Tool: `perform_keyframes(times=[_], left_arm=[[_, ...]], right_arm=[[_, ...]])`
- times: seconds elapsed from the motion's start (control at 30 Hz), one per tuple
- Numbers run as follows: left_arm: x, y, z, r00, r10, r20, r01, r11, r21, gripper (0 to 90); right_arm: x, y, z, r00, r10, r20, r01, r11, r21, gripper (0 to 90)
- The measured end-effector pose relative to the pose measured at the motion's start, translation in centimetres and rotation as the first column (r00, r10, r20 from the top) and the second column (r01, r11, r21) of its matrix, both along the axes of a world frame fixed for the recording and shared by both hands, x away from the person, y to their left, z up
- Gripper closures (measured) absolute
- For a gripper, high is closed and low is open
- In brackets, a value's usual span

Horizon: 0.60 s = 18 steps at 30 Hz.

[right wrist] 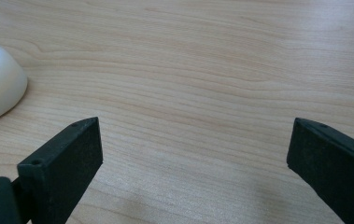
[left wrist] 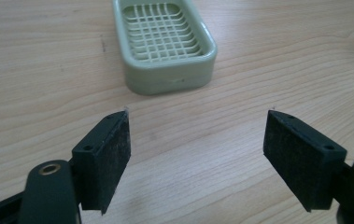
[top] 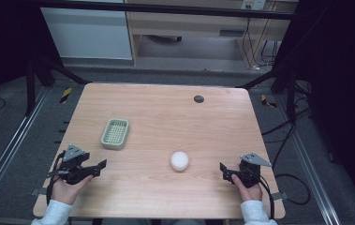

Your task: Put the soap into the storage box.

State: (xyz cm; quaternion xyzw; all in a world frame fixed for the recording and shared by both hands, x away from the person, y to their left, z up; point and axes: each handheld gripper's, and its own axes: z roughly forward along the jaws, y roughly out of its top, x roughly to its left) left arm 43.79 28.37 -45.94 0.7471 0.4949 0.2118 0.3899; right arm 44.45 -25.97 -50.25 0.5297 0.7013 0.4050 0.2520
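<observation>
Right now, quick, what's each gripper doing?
Left gripper: open, holding nothing, facing the green soap dish.
Right gripper: open, holding nothing, beside the white soap.

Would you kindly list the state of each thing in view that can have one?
Left claw: open, holding nothing, low over the table.
Right claw: open, holding nothing.
Soap dish: upright, nothing in it, on the table.
White soap bar: lying on the table, apart from the dish, untouched.
</observation>
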Motion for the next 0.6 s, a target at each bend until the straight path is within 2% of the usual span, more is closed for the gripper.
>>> perform_keyframes(times=[0.17, 0.6], left_arm=[[-0.1, -1.3, 0.6, 0.9992, -0.039, 0.013, 0.038, 0.9992, 0.013, 22.6], [0.0, -3.0, 1.0, 0.9965, -0.084, 0.008, 0.083, 0.9961, 0.031, 22.4]], right_arm=[[0.0, 0.0, 0.0, 1.0000, 0.000, -0.002, 0.000, 1.000, 0.008, 4.0], [0.1, 0.1, 0.0, 0.9999, 0.010, -0.008, -0.010, 1.000, 0.011, 3.9]])
